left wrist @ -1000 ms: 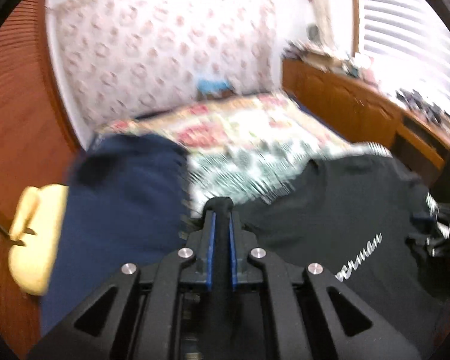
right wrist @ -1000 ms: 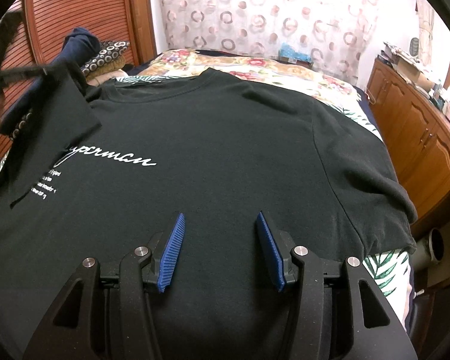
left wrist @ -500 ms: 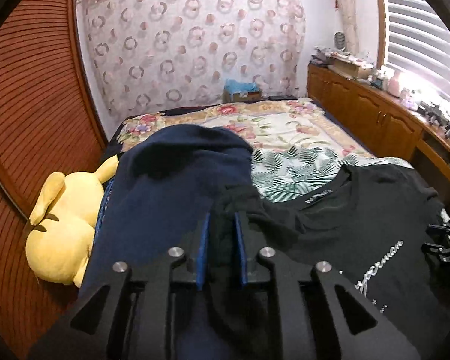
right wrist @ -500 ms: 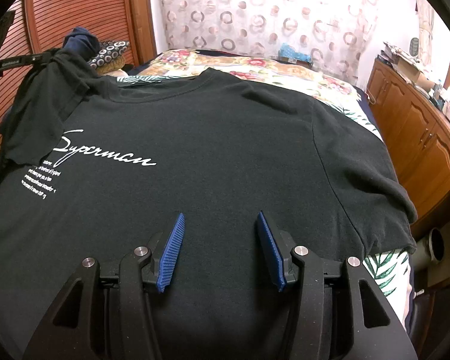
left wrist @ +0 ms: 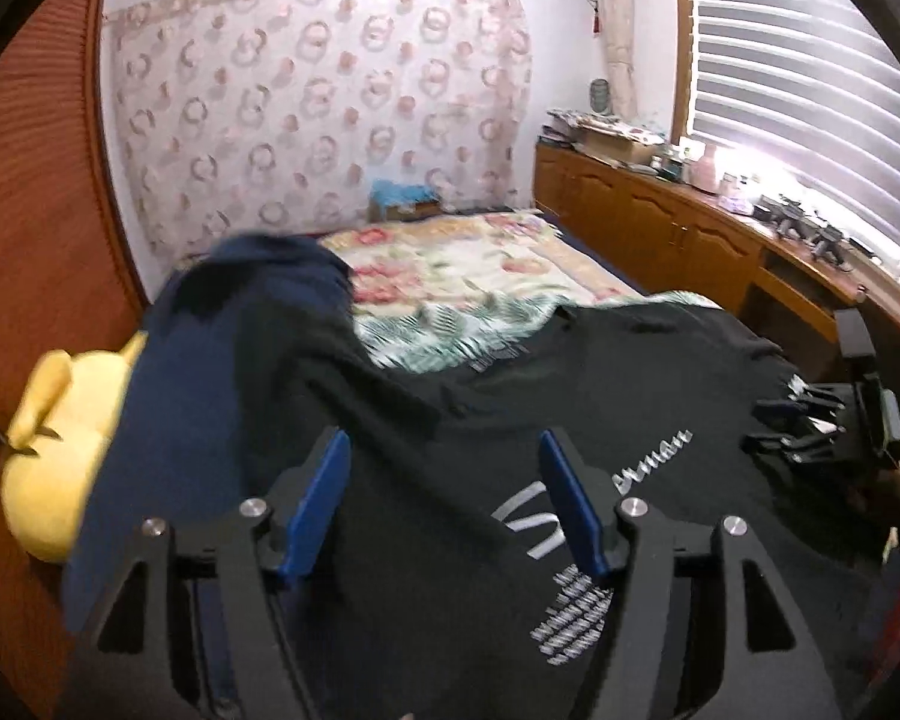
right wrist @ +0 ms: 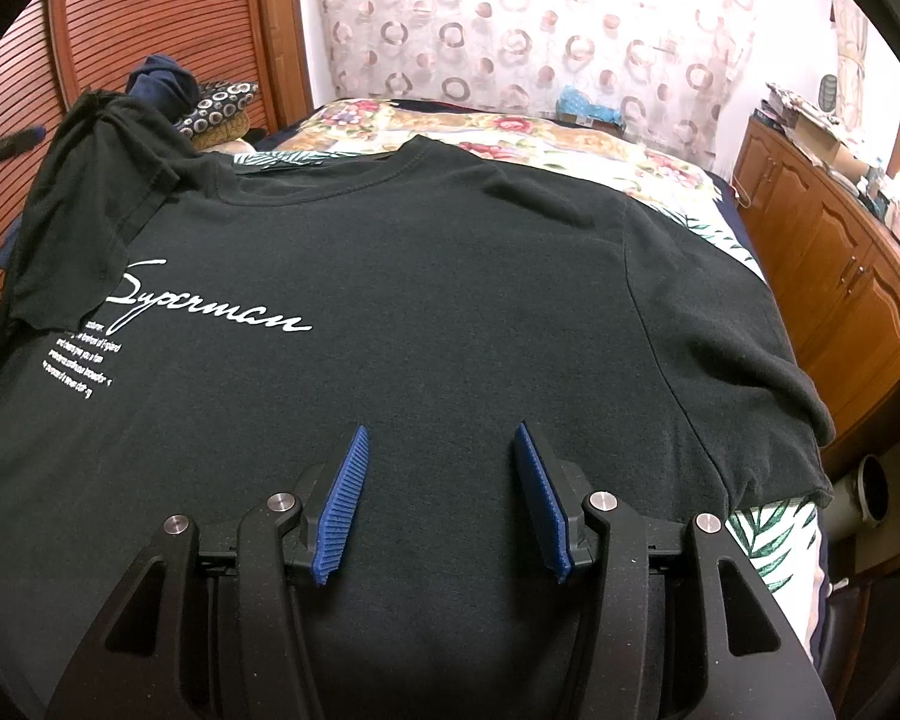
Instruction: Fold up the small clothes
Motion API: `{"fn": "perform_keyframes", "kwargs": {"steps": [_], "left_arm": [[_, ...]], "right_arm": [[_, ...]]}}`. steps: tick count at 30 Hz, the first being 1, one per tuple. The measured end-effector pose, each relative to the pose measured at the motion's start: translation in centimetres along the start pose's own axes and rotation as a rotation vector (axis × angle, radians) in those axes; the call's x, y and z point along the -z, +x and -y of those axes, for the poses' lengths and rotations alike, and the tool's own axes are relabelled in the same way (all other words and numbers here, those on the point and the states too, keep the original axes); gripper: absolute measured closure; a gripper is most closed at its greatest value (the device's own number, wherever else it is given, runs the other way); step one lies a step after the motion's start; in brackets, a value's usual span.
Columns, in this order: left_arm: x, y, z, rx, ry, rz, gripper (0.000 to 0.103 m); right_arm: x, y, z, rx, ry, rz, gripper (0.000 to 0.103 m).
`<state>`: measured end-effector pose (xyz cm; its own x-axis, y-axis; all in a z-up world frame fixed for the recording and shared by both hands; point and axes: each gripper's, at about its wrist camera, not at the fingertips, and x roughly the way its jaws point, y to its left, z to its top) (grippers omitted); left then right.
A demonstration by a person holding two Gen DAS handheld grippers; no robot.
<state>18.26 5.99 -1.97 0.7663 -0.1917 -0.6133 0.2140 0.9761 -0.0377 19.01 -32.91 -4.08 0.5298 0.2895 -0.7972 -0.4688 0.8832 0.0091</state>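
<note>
A black T-shirt (right wrist: 426, 276) with white "Superman" script (right wrist: 210, 306) lies spread front-up on the bed. Its left sleeve (right wrist: 84, 192) is folded in over the chest. My right gripper (right wrist: 441, 450) is open and empty, low over the shirt's lower middle. My left gripper (left wrist: 444, 450) is open and empty above the shirt's left shoulder area (left wrist: 390, 420); the shirt (left wrist: 600, 396) fills its view. The right gripper (left wrist: 810, 420) shows at the right edge of the left wrist view.
A navy garment (left wrist: 180, 396) lies left of the shirt, beside a yellow plush toy (left wrist: 48, 456). The floral bedspread (right wrist: 540, 138) extends beyond the collar. A wooden cabinet (right wrist: 840, 276) runs along the right; a wooden slatted wall (right wrist: 168, 18) stands on the left.
My left gripper was shut on the shirt's left sleeve, carried it in over the chest, then opened and let it go. My right gripper has stayed open and still.
</note>
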Motion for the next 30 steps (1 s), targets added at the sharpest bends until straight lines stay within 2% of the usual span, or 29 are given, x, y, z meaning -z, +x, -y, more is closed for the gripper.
{"fn": "perform_keyframes", "kwargs": {"steps": [8, 12, 17, 24, 27, 30], "left_arm": [[4.2, 3.9, 3.1, 0.064, -0.017, -0.119, 0.038], [5.4, 5.6, 4.6, 0.061, 0.004, -0.166, 0.038], [6.4, 6.7, 5.6, 0.065, 0.03, -0.212, 0.038], [7.0, 7.2, 6.5, 0.049, 0.057, -0.225, 0.038], [7.1, 7.2, 6.8, 0.05, 0.065, -0.225, 0.034], [7.0, 7.5, 7.1, 0.064, 0.08, -0.236, 0.025]], "right_arm": [[0.0, -0.1, 0.1, -0.003, 0.008, 0.003, 0.051], [-0.1, -1.2, 1.7, 0.005, 0.061, 0.034, 0.051], [-0.3, -3.4, 6.6, 0.072, 0.144, 0.076, 0.051], [0.4, -3.5, 13.0, 0.185, 0.228, 0.038, 0.051], [0.8, -3.1, 14.9, 0.19, 0.271, 0.017, 0.051], [1.3, -3.0, 15.7, 0.178, 0.297, 0.002, 0.051]]}}
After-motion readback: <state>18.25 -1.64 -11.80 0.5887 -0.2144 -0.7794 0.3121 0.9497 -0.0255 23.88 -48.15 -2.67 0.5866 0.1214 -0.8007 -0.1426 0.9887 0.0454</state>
